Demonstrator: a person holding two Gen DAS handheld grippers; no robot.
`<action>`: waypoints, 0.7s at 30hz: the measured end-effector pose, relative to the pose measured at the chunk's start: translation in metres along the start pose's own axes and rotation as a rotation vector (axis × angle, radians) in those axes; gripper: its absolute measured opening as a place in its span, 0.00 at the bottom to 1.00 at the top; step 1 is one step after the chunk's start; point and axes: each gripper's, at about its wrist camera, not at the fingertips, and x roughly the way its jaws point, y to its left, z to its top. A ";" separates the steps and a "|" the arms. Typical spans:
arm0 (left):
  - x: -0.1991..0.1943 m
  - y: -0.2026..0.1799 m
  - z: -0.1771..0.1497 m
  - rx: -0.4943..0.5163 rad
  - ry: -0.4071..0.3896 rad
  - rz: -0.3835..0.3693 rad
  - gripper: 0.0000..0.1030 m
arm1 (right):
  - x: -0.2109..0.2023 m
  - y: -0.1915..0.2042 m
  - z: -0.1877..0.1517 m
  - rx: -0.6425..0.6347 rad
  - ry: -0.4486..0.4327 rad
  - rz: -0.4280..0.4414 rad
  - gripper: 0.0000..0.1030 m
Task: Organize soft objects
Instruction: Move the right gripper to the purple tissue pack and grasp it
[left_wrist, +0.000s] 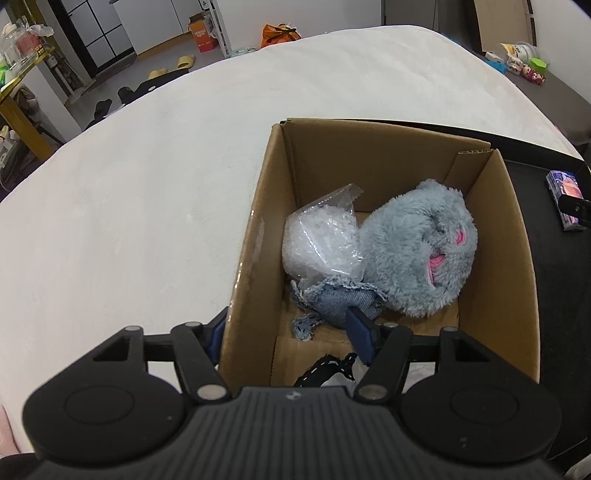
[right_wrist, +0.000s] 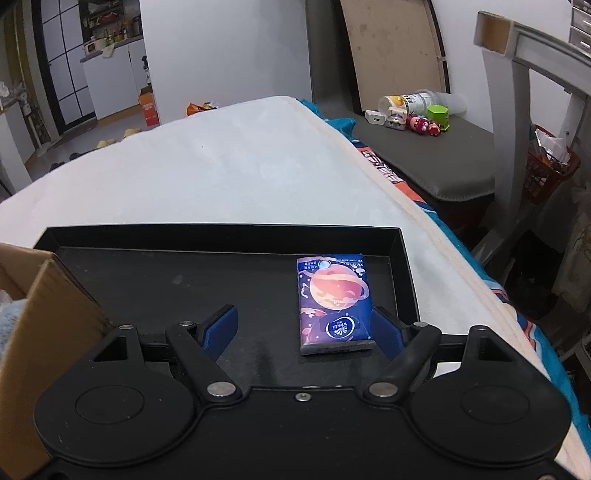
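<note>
The tissue pack (right_wrist: 334, 302) carries the only readable writing: "Vinda" in a round white emblem at its near end, upside down from the right wrist camera, under a cartoon orange ringed planet on deep blue-purple film. Smaller print along its far edge is too fine to read. It is a flat, soft-cornered rectangle lying toward the right side of a shallow black tray (right_wrist: 402, 266) with low straight walls, which sits on the white, slightly fuzzy cover of the bed (right_wrist: 236, 166).

The right tongs (right_wrist: 306, 328) stand released around the pack's near end: the right blue pad (right_wrist: 386, 325) is just beside the pack's edge, though contact cannot be told, and the left pad is well apart from it.

Left of the tray stands a corrugated cardboard box (left_wrist: 255, 236), open-topped. Inside lie a fluffy grey-blue plush toy (left_wrist: 413, 247) with pink markings against the right wall, a crinkled clear plastic bag (left_wrist: 321, 240) toward the left wall, and a frayed denim piece (left_wrist: 332, 302) nearer the front.

The left tongs (left_wrist: 291, 330) are released, straddling the box's left wall, one pad outside and one inside just beside the denim.
</note>
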 end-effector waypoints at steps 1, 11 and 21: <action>0.000 0.000 0.000 0.002 0.000 0.001 0.63 | 0.002 0.000 -0.001 -0.008 0.000 -0.001 0.76; 0.001 0.000 -0.001 0.002 0.010 -0.003 0.63 | 0.017 -0.007 -0.002 0.004 0.028 -0.012 0.66; 0.000 0.006 -0.005 -0.005 0.000 -0.014 0.63 | 0.010 -0.005 -0.007 -0.013 0.076 -0.015 0.47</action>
